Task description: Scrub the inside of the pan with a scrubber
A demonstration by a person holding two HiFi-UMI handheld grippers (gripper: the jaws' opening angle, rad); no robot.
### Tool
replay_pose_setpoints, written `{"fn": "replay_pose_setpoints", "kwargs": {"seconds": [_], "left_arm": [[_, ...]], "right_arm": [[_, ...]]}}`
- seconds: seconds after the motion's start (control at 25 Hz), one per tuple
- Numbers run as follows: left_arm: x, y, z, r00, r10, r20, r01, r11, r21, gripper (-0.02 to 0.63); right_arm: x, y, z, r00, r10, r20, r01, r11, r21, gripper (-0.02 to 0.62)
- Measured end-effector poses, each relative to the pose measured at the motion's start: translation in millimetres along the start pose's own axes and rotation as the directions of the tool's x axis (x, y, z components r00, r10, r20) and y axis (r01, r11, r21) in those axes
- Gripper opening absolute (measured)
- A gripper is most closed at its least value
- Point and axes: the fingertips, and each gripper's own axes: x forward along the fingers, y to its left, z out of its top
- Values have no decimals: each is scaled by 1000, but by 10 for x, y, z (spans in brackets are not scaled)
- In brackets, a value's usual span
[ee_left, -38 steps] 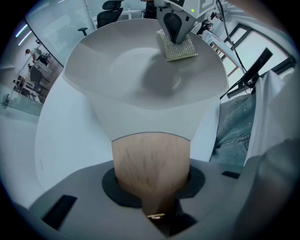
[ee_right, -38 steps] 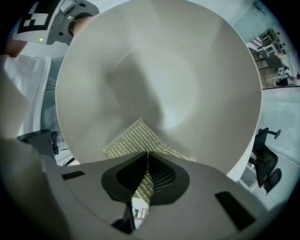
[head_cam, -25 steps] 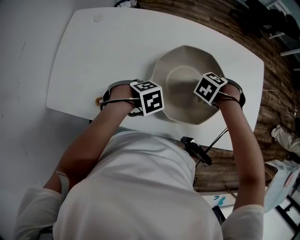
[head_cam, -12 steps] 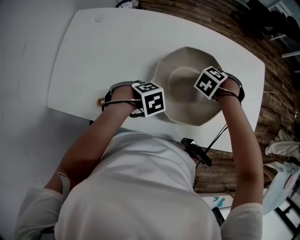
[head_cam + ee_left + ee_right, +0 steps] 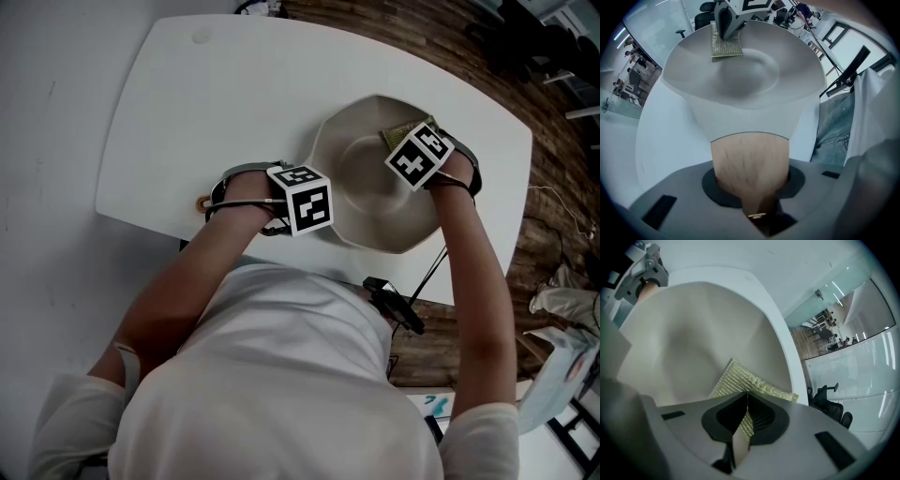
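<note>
Pan [image 5: 370, 202] of pale grey-beige colour stands on the white table [image 5: 206, 112], near the edge closest to the person. Its rim is not round but cut in flat facets, somewhat like an octagon, and the inside slopes down to a round, smooth bottom. The surface looks matt. A light wooden handle [image 5: 750, 161] with fine dark grain comes out from the near-left side of the pan. The left gripper [image 5: 752, 197] is clenched on this handle, with its jaws pressing on both sides of the wood. The scrubber [image 5: 736, 380] is a flat pad of yellow-gold woven mesh that glitters a little. The right gripper [image 5: 743, 427] grasps it by one edge, the jaws closed tight on the mesh, and the free part spreads out beyond them. The pad lies against the inner wall of the pan at the far-right side, just under the rim, and in the head view one corner shows beside the marker cube [image 5: 419, 155] of that gripper
</note>
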Motion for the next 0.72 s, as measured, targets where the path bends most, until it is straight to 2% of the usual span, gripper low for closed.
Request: {"fn": "replay_pose_setpoints", "kwargs": {"seconds": [0.16,0.32,0.52,0.6,0.72], "left_arm": [[-5,-32,11,1000,-10,2,10,1000,-3,132],[-10,-49,26,1000,-20,6,20,1000,5,132],[-10,-46,18,1000,-16,-4,16,1000,22,133],[-16,-52,20,1000,-17,-4,17,1000,24,133],[-18,-63,26,1000,-18,-6,18,999,27,133]], "right_arm": [[-14,-53,146,996,-9,84,4,999,50,27],[-42,-92,281,981,18,192,-52,983,175,27],[-26,-80,433,949,62,309,-182,908,378,26],[-34,-67,522,935,71,349,-222,883,414,26],[-48,-47,628,918,76,390,-256,863,435,27]]}}
